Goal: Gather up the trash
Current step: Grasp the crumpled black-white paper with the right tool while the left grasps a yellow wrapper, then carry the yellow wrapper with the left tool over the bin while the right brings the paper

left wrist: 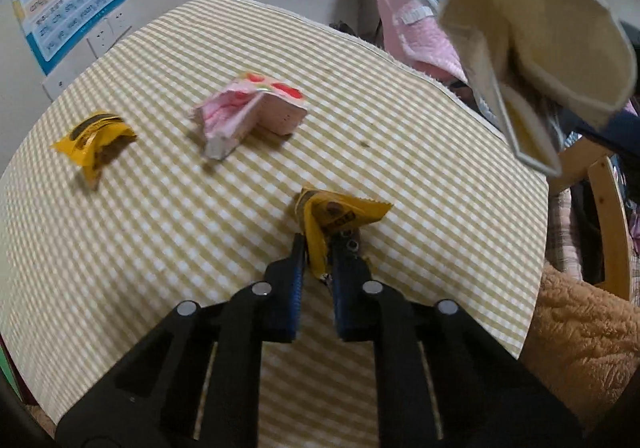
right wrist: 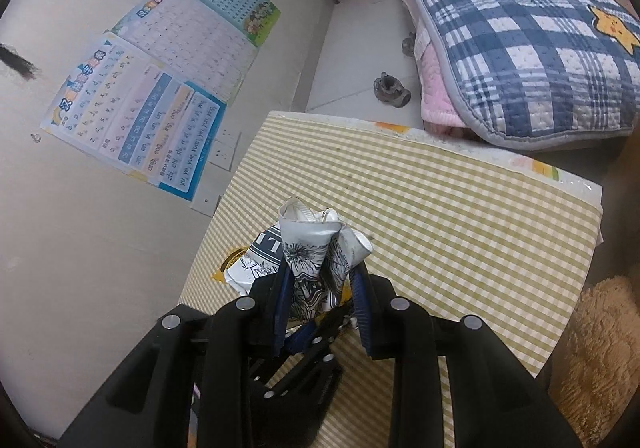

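Note:
My left gripper point(left wrist: 318, 248) is shut on a yellow snack wrapper point(left wrist: 340, 212) and holds it just above the checked table point(left wrist: 160, 232). A second yellow wrapper point(left wrist: 94, 140) lies at the left of the table. A crushed pink carton point(left wrist: 250, 108) lies near the middle. My right gripper point(right wrist: 320, 276) is shut on a crumpled white paper bag with black flower print point(right wrist: 316, 244), held above the table point(right wrist: 440, 216). That same bag shows from below as a cream shape in the left wrist view point(left wrist: 532, 44), up at the right.
A wall with charts point(right wrist: 160, 96) runs along the table's left side. A bed with a blue checked quilt point(right wrist: 532, 28) stands beyond the far edge. A wooden chair frame point(left wrist: 604, 208) and a brown plush blanket point(left wrist: 580, 344) are at the right. Shoes point(right wrist: 392, 88) lie on the floor.

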The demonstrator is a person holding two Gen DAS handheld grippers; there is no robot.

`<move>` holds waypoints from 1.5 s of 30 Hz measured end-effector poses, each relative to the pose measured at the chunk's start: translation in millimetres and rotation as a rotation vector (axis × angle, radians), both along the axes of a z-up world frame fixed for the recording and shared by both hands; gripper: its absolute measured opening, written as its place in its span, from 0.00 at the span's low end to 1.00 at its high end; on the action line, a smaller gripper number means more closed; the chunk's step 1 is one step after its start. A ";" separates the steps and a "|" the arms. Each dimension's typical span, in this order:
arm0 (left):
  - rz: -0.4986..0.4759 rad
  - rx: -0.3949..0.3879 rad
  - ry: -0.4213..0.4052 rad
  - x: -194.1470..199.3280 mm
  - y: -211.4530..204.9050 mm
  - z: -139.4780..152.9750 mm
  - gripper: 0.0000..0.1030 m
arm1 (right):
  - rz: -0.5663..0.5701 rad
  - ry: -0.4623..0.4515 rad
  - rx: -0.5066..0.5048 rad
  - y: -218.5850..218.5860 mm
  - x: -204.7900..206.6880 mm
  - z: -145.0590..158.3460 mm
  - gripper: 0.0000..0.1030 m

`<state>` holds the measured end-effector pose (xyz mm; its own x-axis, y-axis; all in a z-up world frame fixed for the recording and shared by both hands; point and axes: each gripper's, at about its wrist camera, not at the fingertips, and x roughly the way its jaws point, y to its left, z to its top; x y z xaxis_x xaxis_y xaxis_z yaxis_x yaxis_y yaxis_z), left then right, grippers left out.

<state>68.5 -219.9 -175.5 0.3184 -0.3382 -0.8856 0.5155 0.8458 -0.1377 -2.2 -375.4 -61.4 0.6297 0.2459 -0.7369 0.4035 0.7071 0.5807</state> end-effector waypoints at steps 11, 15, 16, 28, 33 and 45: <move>0.133 0.029 -0.186 -30.5 103.4 68.1 0.11 | 0.128 -0.056 -0.196 55.9 0.4 25.3 0.27; 0.188 0.023 -0.246 -41.8 139.3 92.8 0.11 | 0.203 -0.078 -0.263 89.8 1.0 28.8 0.28; 0.200 0.021 -0.258 -43.4 145.3 98.8 0.11 | 0.225 -0.085 -0.280 99.9 1.1 29.7 0.28; 0.322 -0.022 -0.326 -67.1 219.9 131.5 0.11 | 0.398 -0.186 -0.405 182.0 -11.0 46.4 0.28; 0.354 -0.039 -0.352 -71.4 237.7 139.3 0.11 | 0.397 -0.224 -0.423 200.3 -21.4 60.7 0.28; 0.398 -0.079 -0.340 -67.4 263.4 135.2 0.11 | 0.385 -0.225 -0.465 223.2 -37.4 64.6 0.29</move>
